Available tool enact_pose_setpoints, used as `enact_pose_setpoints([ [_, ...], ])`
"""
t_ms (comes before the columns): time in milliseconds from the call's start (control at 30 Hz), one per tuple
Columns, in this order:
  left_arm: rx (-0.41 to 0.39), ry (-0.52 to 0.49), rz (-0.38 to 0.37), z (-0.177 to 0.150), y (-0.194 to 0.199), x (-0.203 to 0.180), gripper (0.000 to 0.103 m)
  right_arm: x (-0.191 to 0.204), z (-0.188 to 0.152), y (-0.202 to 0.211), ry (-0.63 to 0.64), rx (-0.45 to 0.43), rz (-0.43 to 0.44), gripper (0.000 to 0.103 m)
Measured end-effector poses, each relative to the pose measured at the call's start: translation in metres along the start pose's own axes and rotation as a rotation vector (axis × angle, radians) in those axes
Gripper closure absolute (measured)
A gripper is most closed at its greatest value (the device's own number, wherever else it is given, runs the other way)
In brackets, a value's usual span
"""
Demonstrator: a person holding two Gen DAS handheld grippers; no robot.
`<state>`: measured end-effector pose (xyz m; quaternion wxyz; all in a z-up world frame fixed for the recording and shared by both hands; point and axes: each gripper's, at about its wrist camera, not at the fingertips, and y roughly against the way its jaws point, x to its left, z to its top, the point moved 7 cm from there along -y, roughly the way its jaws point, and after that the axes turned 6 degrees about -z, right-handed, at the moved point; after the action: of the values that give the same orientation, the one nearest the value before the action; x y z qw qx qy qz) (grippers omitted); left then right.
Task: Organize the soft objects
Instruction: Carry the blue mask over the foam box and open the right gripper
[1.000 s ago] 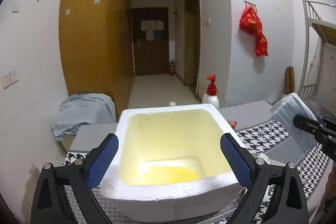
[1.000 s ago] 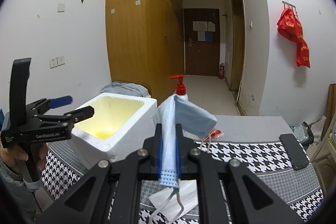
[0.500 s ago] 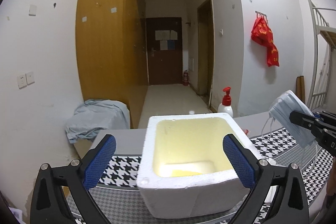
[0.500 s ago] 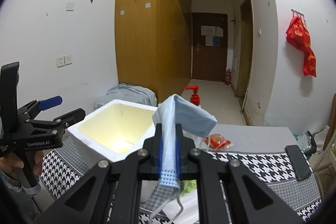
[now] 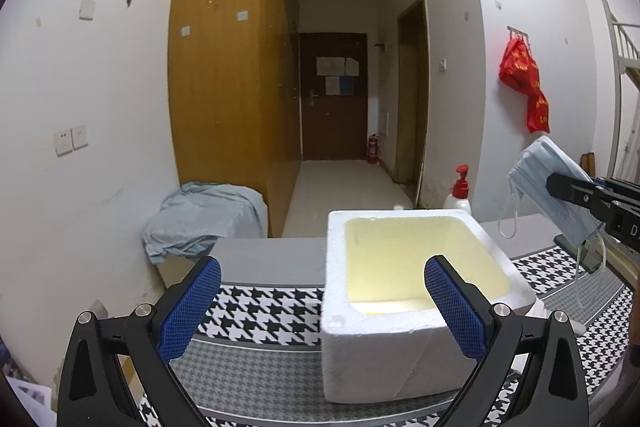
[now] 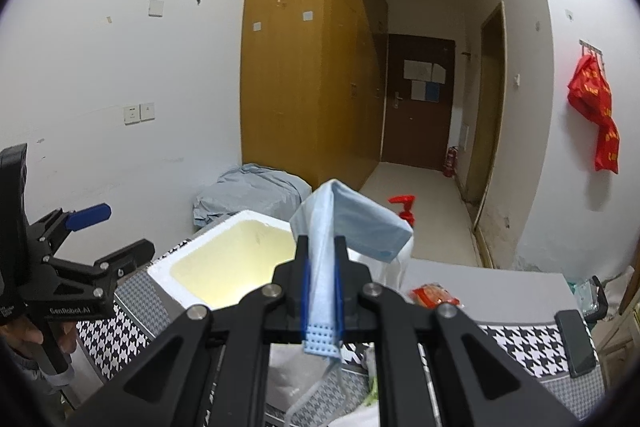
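The white foam box (image 5: 404, 291) sat open on the houndstooth table (image 5: 264, 307), mouth up to receive soft things. My left gripper (image 5: 320, 311) hung spread wide and empty beside it, out of the way. My right gripper (image 6: 321, 291) was clamped tight on the folded blue face mask (image 6: 352, 227), held up near the box, loops dangling.

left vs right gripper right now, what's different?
The left gripper has its jaws wide open and holds nothing; the right gripper is shut on a blue face mask. The left one faces the white foam box; the right one holds the mask off the table. Both have blue pads.
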<state>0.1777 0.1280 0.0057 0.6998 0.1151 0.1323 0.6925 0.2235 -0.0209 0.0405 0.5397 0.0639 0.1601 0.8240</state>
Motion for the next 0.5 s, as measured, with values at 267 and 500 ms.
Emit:
enact_pose_setpoints([
  [267, 0.006, 0.002, 0.013, -0.01, 0.005, 0.007, 0.001, 0.032, 0.009, -0.016, 0.045, 0.004, 0.071, 0.09],
  [500, 0.0, 0.015, 0.017, -0.017, 0.009, 0.012, 0.001, 0.056, 0.006, -0.039, 0.091, 0.034, 0.121, 0.09],
])
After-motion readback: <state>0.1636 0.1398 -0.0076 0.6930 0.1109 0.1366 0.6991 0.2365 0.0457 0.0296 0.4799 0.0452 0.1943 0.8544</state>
